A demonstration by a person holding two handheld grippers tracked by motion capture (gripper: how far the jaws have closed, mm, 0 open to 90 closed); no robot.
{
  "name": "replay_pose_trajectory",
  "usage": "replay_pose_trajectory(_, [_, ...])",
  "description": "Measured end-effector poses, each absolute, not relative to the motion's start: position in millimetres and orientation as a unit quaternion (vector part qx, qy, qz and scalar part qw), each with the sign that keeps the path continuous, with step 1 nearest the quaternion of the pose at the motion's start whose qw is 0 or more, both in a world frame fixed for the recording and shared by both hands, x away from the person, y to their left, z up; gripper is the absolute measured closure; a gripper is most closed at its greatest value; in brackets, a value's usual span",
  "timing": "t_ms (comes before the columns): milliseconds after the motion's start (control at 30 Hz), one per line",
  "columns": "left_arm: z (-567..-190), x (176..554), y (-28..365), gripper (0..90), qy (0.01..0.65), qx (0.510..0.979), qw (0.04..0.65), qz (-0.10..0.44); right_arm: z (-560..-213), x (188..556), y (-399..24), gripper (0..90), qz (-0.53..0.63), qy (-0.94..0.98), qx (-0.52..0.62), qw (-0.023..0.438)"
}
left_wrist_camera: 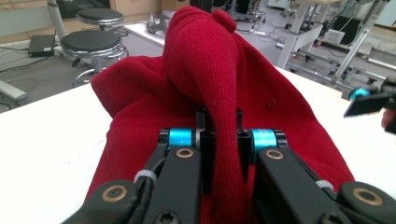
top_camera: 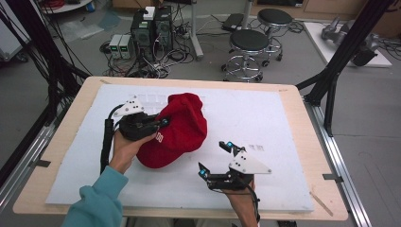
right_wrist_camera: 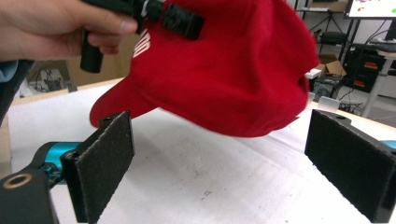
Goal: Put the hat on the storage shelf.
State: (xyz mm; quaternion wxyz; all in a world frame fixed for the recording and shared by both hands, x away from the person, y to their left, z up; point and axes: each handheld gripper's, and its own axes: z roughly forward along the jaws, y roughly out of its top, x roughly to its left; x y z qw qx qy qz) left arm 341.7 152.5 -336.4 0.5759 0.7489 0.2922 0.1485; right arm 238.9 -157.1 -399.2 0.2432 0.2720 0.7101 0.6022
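- Your left gripper (top_camera: 163,124) is clamped on a fold of the soft red fabric baseball cap (top_camera: 177,132); in the left gripper view the jaws pinch a ridge of the red cloth (left_wrist_camera: 224,140) between them, and the crown rises straight ahead of them.
- Your right gripper (top_camera: 215,158) is spread wide with nothing between its jaws; in the right gripper view the cap (right_wrist_camera: 224,70) hangs ahead of and above the rough black pads (right_wrist_camera: 105,163), apart from both.
- White lettering (top_camera: 159,138) sits on the cap just beside your left gripper's jaws; in the right gripper view it (right_wrist_camera: 141,44) is partly covered by your left hand (right_wrist_camera: 51,28) and cannot be read.
- The cap's brim end rests on the white foam sheet (top_camera: 265,113) ahead of your left gripper; the crown is lifted off it.
- That sheet covers a light wooden table (top_camera: 309,123), with a small faint printed mark (top_camera: 256,147) just beyond your right gripper, too small to read.
- Past the table, on a grey floor: two black round stools (top_camera: 249,47), computer towers (top_camera: 152,26) with tangled cables, and black frame posts (top_camera: 340,61).
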Motion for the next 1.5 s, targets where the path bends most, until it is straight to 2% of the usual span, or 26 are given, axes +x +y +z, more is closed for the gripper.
replay_pose_trajectory(200, [-322.4, 343.3, 140.8, 85.9, 0.282, 0.742, 0.589, 0.154, -403.9, 240.7, -145.2, 7.2, 0.603, 0.717, 0.269, 0.223])
replay_pose_trajectory(267, [-316.7, 343.8, 133.7, 85.9, 0.274, 0.74, 0.594, 0.158, -404.3, 243.0, -137.7, 7.2, 0.613, 0.714, 0.271, 0.204])
replay_pose_trajectory(600, [-309.6, 343.8, 114.0, 85.9, 0.259, 0.741, 0.598, 0.16, -404.2, 248.8, -125.5, 7.4, 0.626, 0.709, 0.275, 0.175])
replay_pose_trajectory(633, [-309.6, 343.5, 112.3, 85.9, 0.257, 0.742, 0.598, 0.161, -404.4, 249.6, -124.7, 10.0, 0.626, 0.708, 0.277, 0.172])
replay_pose_trajectory(667, [-309.8, 343.4, 109.0, 85.9, 0.254, 0.744, 0.598, 0.157, -405.1, 251.3, -123.2, 18.6, 0.628, 0.712, 0.268, 0.166])
replay_pose_trajectory(833, [-310.5, 341.9, 103.4, 85.9, 0.247, 0.745, 0.599, 0.157, -406.4, 253.9, -119.2, 19.1, 0.63, 0.709, 0.272, 0.162])
replay_pose_trajectory(900, [-310.9, 341.2, 100.8, 85.8, 0.245, 0.745, 0.601, 0.155, -407.2, 255.7, -119.4, 24.3, 0.638, 0.703, 0.275, 0.15])
replay_pose_trajectory(967, [-311.2, 340.6, 99.0, 85.9, 0.241, 0.746, 0.601, 0.155, -407.3, 256.0, -119.5, 25.0, 0.641, 0.7, 0.279, 0.146])
replay_pose_trajectory(1167, [-313.8, 338.5, 94.3, 85.8, 0.227, 0.753, 0.596, 0.16, -407.9, 257.4, -121.7, 42.0, 0.652, 0.695, 0.27, 0.134])
replay_pose_trajectory(1200, [-315.8, 338.5, 94.2, 85.8, 0.23, 0.752, 0.598, 0.157, -408.1, 257.1, -122.6, 47.1, 0.654, 0.695, 0.27, 0.132])
replay_pose_trajectory(1233, [-315.8, 338.5, 94.2, 85.8, 0.23, 0.752, 0.598, 0.157, -408.1, 257.1, -122.6, 47.1, 0.654, 0.695, 0.27, 0.132])
replay_pose_trajectory(1367, [-318.6, 338.4, 95.1, 85.8, 0.231, 0.749, 0.601, 0.155, -408.5, 258.3, -124.9, 58.4, 0.659, 0.686, 0.281, 0.124])
replay_pose_trajectory(1400, [-318.6, 338.4, 95.1, 85.8, 0.231, 0.749, 0.601, 0.155, -408.5, 258.3, -124.9, 58.4, 0.659, 0.686, 0.281, 0.124])
replay_pose_trajectory(1500, [-318.5, 338.0, 95.8, 85.8, 0.229, 0.748, 0.604, 0.155, -409.3, 260.9, -127.3, 65.3, 0.673, 0.672, 0.297, 0.086])
